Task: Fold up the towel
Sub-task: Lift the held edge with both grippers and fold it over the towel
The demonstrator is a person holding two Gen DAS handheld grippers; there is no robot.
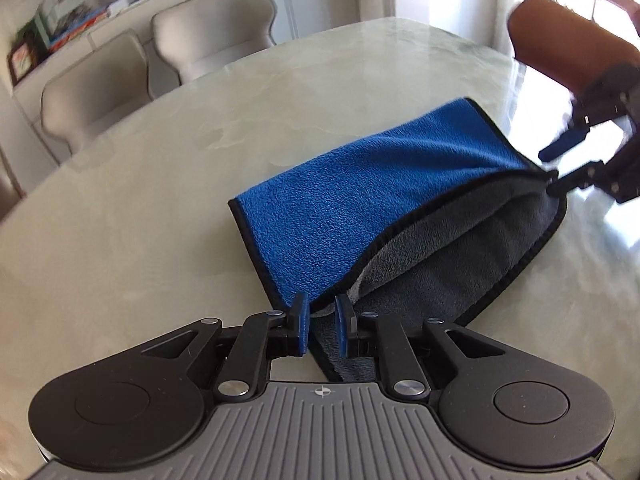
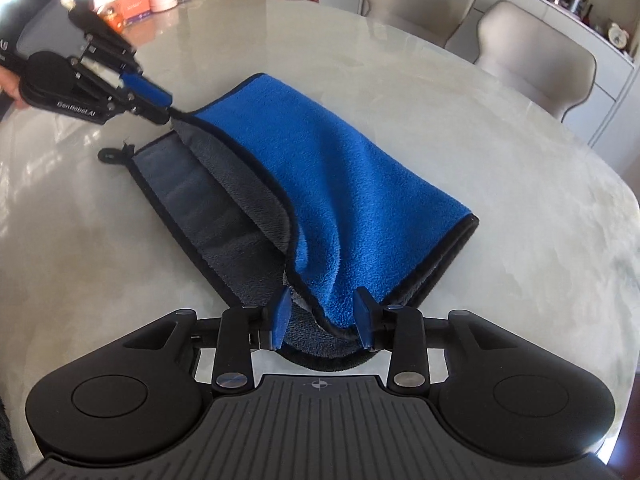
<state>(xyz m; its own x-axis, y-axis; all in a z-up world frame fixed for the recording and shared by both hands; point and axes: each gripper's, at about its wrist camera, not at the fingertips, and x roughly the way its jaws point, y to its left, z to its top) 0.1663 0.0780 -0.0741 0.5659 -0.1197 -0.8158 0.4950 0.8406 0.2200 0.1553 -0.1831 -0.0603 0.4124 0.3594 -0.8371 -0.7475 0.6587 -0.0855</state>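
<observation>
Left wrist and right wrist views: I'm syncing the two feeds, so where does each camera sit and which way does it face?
Left wrist: sits behind the left gripper, facing along the towel toward the right gripper; a brown sleeve shows.
Right wrist: sits behind the right gripper, facing back along the towel toward the left gripper.
Shared: the towel, the marble table and both grippers.

- "GenRobot.AI" in pale letters runs along the black body of the left gripper, seen in the right wrist view.
- Beside it, at the frame's left edge, a dark surface bears cut-off white characters, too partial to read.
- Packaging on the table and the shelf items are too blurred to make out.
</observation>
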